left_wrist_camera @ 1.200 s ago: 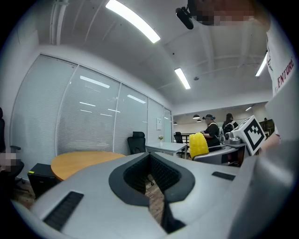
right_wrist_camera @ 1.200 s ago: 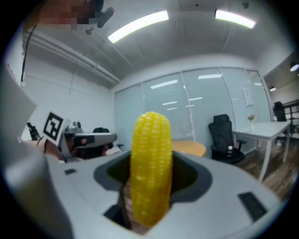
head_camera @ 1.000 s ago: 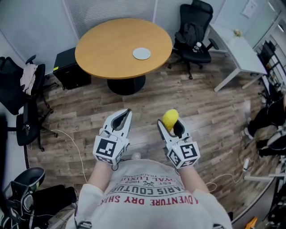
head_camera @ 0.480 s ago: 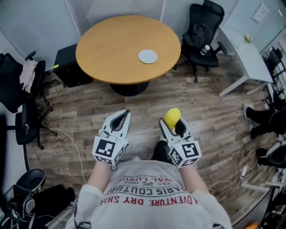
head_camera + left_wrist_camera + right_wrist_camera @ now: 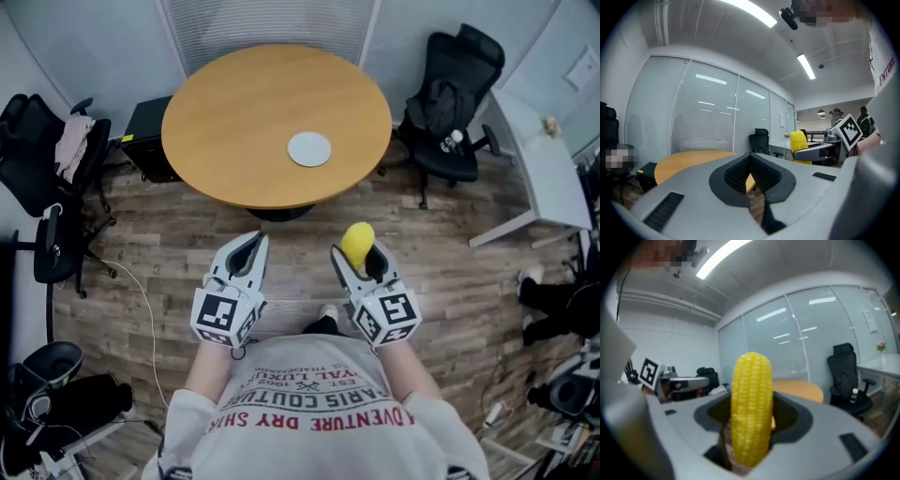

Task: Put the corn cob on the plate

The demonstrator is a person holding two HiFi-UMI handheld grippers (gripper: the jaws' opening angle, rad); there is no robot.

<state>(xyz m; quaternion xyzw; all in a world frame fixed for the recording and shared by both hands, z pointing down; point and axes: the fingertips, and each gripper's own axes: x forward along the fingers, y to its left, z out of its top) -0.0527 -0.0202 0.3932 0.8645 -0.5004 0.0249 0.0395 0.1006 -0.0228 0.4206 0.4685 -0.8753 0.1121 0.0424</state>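
A black chair (image 5: 33, 155) stands left of the round table (image 5: 234, 103), a second chair (image 5: 457, 103) to its right. My left gripper (image 5: 255, 242) has its jaws pressed together on nothing. My right gripper (image 5: 357, 253) clamps the corn (image 5: 357, 240) upright between its jaws, well apart from the plate (image 5: 309, 149) on the table ahead. Wood-plank floor (image 5: 169, 244) lies below, blinds (image 5: 272, 23) behind the table.
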